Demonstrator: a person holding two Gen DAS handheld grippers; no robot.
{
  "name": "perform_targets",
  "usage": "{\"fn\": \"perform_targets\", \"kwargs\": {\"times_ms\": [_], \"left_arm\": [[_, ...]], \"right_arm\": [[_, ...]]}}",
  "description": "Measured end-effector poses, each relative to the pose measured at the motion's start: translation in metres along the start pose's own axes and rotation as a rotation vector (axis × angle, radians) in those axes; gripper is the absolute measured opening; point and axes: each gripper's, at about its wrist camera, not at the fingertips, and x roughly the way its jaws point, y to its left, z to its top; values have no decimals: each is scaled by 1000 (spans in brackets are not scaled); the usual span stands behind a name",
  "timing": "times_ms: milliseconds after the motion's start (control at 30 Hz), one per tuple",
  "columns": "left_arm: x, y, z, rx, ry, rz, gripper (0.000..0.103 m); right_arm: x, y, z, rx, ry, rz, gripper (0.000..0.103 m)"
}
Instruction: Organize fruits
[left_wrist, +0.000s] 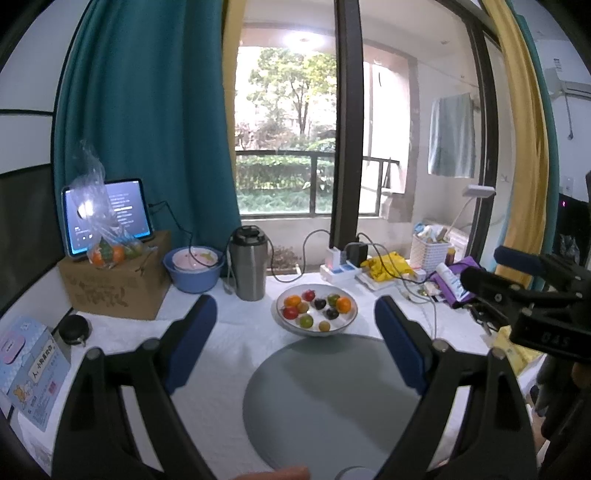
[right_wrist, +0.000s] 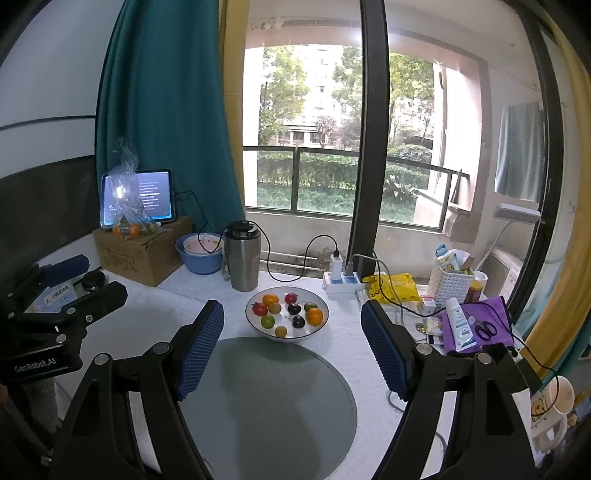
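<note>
Both hand-held grippers hovering w/ jaws wide apart, nothing between: left hand-held gripper (left_wrist: 295, 325), right hand-held gripper (right_wrist: 291, 332), ribbed blue pads. Small round fruits (right_wrist: 286, 312) sitting in glossy white bowl (right_wrist: 321, 330) on counter (right_wrist: 159, 306), behind round matte grey mat (right_wrist: 266, 398).

Fruits (right_wrist: 287, 314) lie in the bowl (right_wrist: 258, 328) — mat (right_wrist: 266, 406) before it, tumbler (right_wrist: 242, 261) behind-left, power strip (right_wrist: 341, 282) right.

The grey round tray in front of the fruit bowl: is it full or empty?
Empty. The tray shows only bare grey surface; all fruit sits in the bowl behind it.
</note>
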Motion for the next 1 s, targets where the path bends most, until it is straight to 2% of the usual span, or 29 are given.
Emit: {"fn": "perform_targets", "kwargs": {"times_ms": [1000], "left_arm": [[-7, 0, -1, -4, -28, 1, 88]], "right_arm": [[-4, 2, 1, 0, 4, -9, 80]]}}
